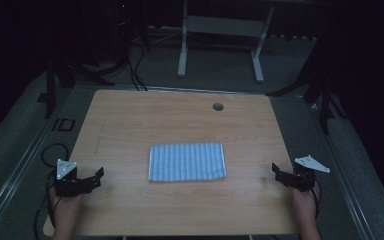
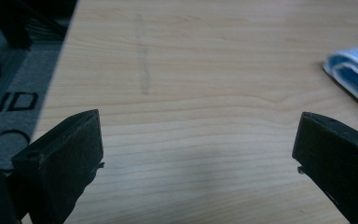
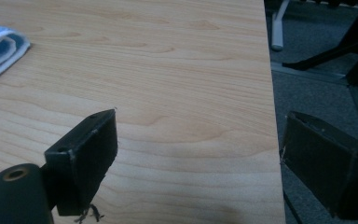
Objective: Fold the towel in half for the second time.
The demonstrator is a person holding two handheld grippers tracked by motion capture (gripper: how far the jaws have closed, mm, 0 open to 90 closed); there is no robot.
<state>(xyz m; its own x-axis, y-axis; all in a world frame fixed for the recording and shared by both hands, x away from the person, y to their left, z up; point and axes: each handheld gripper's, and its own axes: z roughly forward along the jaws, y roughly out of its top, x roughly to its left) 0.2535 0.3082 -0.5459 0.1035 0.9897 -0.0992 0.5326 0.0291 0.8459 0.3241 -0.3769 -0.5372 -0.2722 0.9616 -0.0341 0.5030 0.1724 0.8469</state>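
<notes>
Folded blue-striped cloth (image 1: 187, 161) lying flat near the middle of the bench (image 1: 130, 120), a little toward the near edge, long side running along that edge. Left gripper (image 1: 98, 178) low over the near left corner, held in a hand (image 1: 66, 205), jaws spread wide with nothing between them, pointing toward the cloth but well apart from it. In the left gripper view, bare wood between the two black jaws, the cloth's folded corner (image 2: 356, 74) off at the right edge, layers showing white and blue. Right gripper (image 1: 276, 173) at the near right corner, right at the bench's right edge, held in the other hand (image 1: 306, 200), jaws likewise wide open and empty, aimed in toward the cloth. In the right gripper view, one jaw over wood, the other out past the bench's edge over grey floor (image 3: 317, 88); the cloth's corner (image 3: 0, 49) peeking in at upper left. Round hole (image 1: 218, 106) in the bench near the far edge. Grey plates atop both grippers, cables trailing off the near edge.
</notes>
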